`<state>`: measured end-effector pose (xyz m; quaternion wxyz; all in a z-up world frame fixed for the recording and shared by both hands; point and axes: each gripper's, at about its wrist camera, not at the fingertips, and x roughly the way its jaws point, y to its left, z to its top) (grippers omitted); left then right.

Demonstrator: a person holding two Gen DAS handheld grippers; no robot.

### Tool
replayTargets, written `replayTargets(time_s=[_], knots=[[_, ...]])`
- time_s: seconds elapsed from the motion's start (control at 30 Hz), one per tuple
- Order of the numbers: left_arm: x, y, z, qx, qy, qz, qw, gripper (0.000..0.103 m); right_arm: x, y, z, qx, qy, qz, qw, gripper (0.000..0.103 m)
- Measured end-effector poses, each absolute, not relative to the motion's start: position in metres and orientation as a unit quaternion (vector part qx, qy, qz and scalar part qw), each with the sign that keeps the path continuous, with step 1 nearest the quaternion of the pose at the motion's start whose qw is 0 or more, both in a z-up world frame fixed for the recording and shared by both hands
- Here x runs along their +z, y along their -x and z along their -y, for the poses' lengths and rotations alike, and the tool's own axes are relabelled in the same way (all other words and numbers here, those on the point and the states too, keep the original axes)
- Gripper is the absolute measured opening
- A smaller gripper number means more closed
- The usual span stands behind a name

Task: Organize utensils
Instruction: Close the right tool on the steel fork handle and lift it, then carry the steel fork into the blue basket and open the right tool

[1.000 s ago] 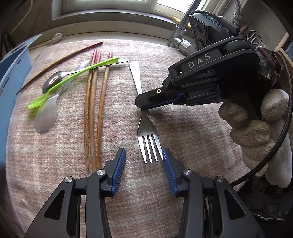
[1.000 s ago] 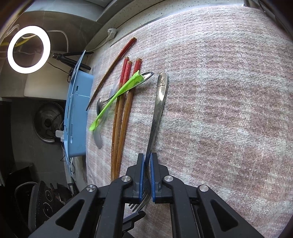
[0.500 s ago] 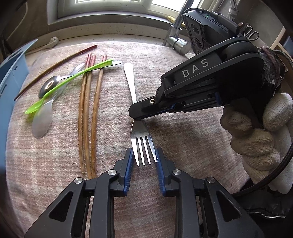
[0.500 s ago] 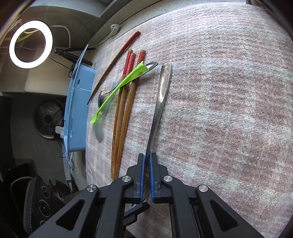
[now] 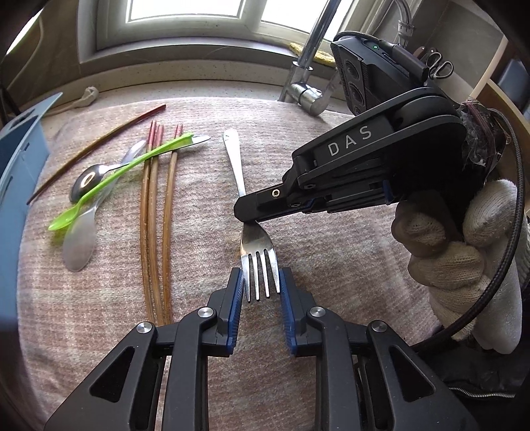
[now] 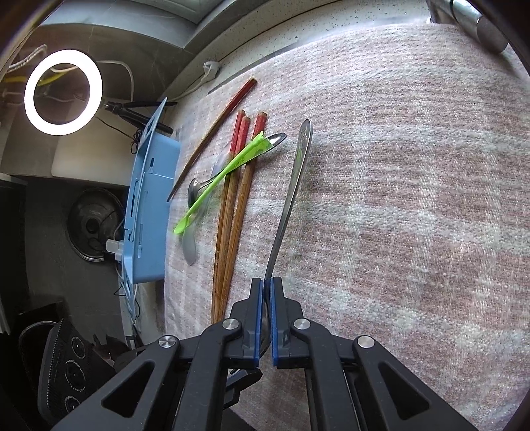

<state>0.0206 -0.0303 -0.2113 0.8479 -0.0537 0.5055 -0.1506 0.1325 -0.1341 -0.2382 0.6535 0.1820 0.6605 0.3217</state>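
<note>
On the pink and white cloth point(image 5: 331, 205) lies a metal fork point(image 5: 257, 255). Its prongs point toward 6 o'clock in the left wrist view and its handle runs up toward 12 o'clock.

The left gripper point(image 5: 260, 291) has its blue pads on the two sides of the prongs. The jaws are narrow and closing, and the pads look to be touching the outer prongs.

The right gripper point(image 6: 267, 318) comes in from 3 o'clock in the left view, held by a hand in a white glove point(image 5: 457, 252). Its jaws are pinched tight on the neck of the fork, just above the prongs. In the right wrist view the fork's handle sticks out from between the pads toward 12 o'clock.

At 9 o'clock from the fork lie three wooden chopsticks point(image 5: 155, 225) with red tips, side by side. One more chopstick point(image 5: 99, 149) lies apart, slanted, toward 10 o'clock.

A green plastic spoon point(image 5: 119, 172) lies across the three chopsticks. A shiny metal spoon point(image 5: 86, 180) lies partly under it. A pale see-through spoon point(image 5: 79, 242) lies just beside the green one's bowl.

A blue bin point(image 5: 18, 185) stands at the cloth's edge at 9 o'clock. A silver tap point(image 5: 308, 83) rises at 1 o'clock, and a window point(image 5: 198, 13) is at 12 o'clock. In the right view a bright ring light point(image 6: 63, 92) glows at 10 o'clock.
</note>
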Motion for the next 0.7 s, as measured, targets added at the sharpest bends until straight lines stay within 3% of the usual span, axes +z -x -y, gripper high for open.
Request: replayTargets(time_s=[0.4,0.7], knots=[[-0.198,-0.027,0.018,-0.143,0.057,-0.489,0.859,0.019,-0.216,-0.136,0.127,0.338,-0.191,-0.642,0.661,0.003],[-0.165,-0.02,-0.028,-0.109,0.045,-0.464,0.878,0.019,-0.183,-0.145,0.068,0.381,-0.189,-0.624,0.655,0.003]])
